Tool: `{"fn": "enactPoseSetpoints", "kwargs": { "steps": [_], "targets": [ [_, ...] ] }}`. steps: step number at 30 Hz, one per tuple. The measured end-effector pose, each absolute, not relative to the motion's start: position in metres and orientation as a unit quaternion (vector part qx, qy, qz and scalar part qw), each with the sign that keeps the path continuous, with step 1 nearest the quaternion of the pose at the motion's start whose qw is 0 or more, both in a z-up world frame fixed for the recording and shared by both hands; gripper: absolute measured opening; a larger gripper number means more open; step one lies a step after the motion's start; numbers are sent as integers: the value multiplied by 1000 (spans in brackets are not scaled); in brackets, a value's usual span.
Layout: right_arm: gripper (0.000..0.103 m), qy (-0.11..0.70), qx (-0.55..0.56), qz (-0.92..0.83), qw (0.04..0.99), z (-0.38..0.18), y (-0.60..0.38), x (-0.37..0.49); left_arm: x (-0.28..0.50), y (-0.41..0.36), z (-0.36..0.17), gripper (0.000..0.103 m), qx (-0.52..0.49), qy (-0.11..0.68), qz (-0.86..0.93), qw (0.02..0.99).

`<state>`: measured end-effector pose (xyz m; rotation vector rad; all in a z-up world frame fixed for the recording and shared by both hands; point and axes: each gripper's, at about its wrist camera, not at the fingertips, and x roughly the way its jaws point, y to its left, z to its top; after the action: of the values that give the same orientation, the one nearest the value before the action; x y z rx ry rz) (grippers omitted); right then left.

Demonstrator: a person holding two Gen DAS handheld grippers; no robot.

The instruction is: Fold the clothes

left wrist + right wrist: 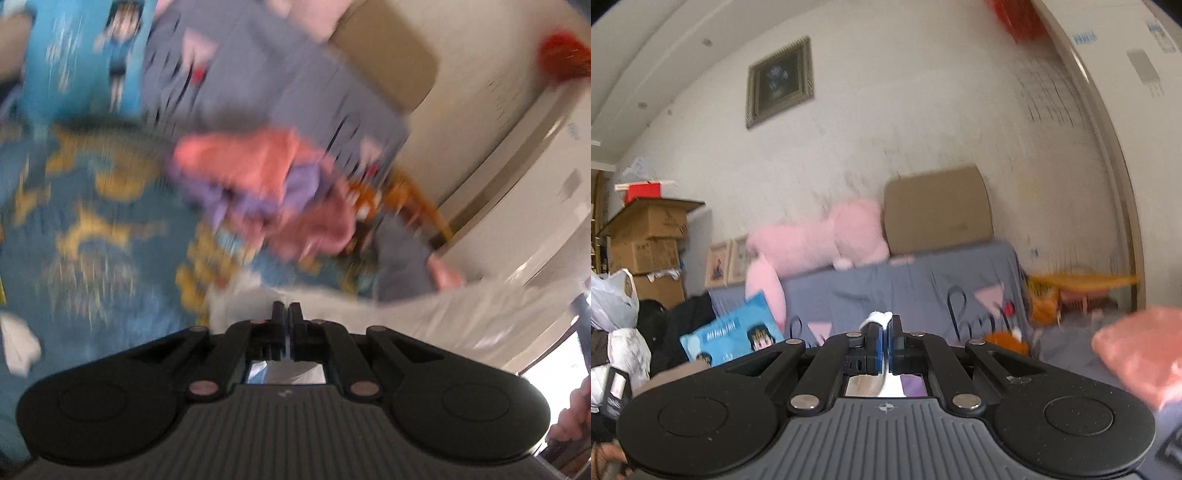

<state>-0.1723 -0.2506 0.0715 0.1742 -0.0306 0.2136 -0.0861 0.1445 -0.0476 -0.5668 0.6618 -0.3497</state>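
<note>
A scuffed off-white wall fills the right wrist view, a dark framed picture hanging at upper left. Below it, a sofa under a grey printed cover carries a pink plush toy and a tan cushion. Stacked cardboard boxes stand at left. In the blurred left wrist view, a blue bedspread with yellow patterns occupies the left half of the frame.

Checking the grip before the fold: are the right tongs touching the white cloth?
Touching: the right wrist view shows the right tongs shut on the white cloth.
</note>
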Motion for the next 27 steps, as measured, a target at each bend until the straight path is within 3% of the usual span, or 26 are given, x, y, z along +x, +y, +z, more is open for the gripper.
{"fn": "enactPoseSetpoints", "kwargs": {
  "steps": [10,15,19,27],
  "targets": [
    [3,-57,95,137,984,118,-254,-152,-112,175,59,2,-280,210,-191,917],
    [3,-11,113,117,987,113,-253,-93,-78,183,88,2,-258,215,-151,930],
    [3,-19,94,107,990,118,-244,-52,-37,192,104,2,-243,218,-105,939],
    [3,-54,89,113,988,133,-246,-69,-17,219,146,2,-234,169,-67,955]
  ]
}}
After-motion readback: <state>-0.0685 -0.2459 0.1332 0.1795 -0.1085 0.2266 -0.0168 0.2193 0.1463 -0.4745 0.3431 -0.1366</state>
